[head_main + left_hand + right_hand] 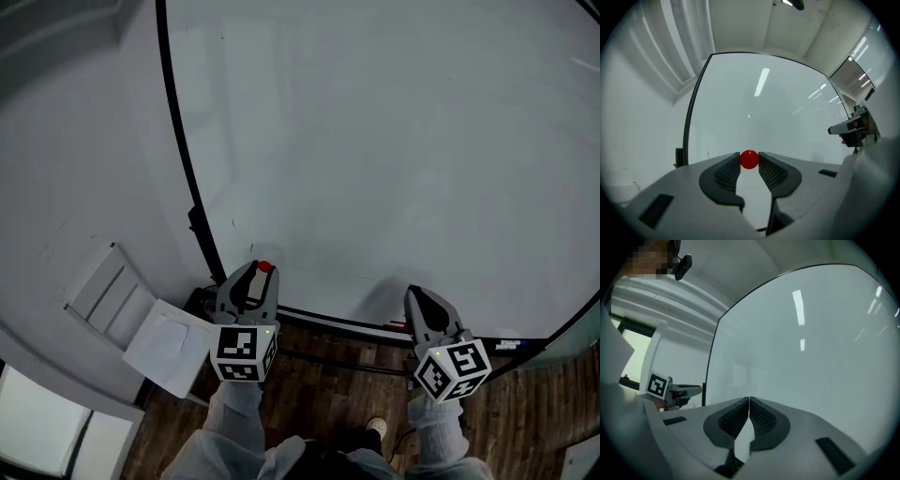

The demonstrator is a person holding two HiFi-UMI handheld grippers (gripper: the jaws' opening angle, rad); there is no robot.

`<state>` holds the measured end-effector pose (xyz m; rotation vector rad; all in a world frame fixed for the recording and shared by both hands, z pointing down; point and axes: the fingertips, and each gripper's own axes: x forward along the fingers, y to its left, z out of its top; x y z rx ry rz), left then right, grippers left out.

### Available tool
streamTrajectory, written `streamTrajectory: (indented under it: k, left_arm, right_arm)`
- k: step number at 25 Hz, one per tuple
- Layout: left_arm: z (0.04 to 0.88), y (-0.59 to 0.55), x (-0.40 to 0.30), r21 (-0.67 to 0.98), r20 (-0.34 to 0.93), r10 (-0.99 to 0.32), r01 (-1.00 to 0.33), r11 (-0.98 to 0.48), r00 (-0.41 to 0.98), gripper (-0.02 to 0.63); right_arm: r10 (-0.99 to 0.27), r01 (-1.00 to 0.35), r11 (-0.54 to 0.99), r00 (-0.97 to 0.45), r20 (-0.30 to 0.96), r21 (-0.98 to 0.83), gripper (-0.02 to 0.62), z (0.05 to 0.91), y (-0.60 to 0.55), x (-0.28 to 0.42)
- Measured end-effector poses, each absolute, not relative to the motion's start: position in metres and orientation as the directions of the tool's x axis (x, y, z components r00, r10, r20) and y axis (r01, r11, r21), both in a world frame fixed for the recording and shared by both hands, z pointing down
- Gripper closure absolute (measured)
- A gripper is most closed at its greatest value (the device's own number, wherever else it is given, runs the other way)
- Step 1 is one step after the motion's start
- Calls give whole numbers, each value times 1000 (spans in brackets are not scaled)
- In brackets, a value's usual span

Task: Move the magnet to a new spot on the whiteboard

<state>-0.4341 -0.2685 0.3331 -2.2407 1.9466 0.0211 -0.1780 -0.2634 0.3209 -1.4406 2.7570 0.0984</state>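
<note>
Magnet (265, 267), a small red ball, is sitting pinched at the tips of the left gripper (262, 272) in the head view. It's hanging low in front of the whiteboard (394, 141), near the bottom-left corner & the black frame (183, 159). Can't tell from here if it's touching the board. Off to the right, well apart, the right gripper (419, 298) is pointing at the board's lower edge. Each gripper is carrying its marker cube (242, 353) on the end toward the person, w/ pale sleeves (234, 403) showing below. Wood floor (356, 380) is showing under the board.

Left gripper view: the fingers (725, 174) are standing approx. half open & pressing on the magnet (749, 159) from both sides, right at their tips. The whiteboard (764, 108) is filling the bkgd & reflecting ceiling lights (762, 80). The right gripper (833, 130) is poking in at the right edge, seen side-on.

Right gripper view: the fingers (761, 420) are meeting tip to tip, closed w/ nothing btw them. The whiteboard (811, 333) is facing them, again catching light reflections. The left gripper (696, 389) is showing at the left, beside the board's frame, w/ its cube (658, 384) turned this way.
</note>
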Motion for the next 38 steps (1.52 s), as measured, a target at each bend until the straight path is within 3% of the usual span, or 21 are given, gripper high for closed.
streamTrajectory:
  k: [17,28,38]
  left_arm:
    - [162,-291,-424,-219,-347,-904,-959,-181,250,481]
    - [124,-317,-456,-281,-329,-926,-955,-92,186,480]
    - [120,-344,-487,-297,-224,-968,-954,-44,115,480]
  right_arm:
    - [-690,-721,644,-692,-213,254,568,172,-274,-244]
    - [-663,-697,643,-714,-223,319,568,121,-285,-272]
    - [-664,-699,626,-711,-233,347,568,118,-290,-283]
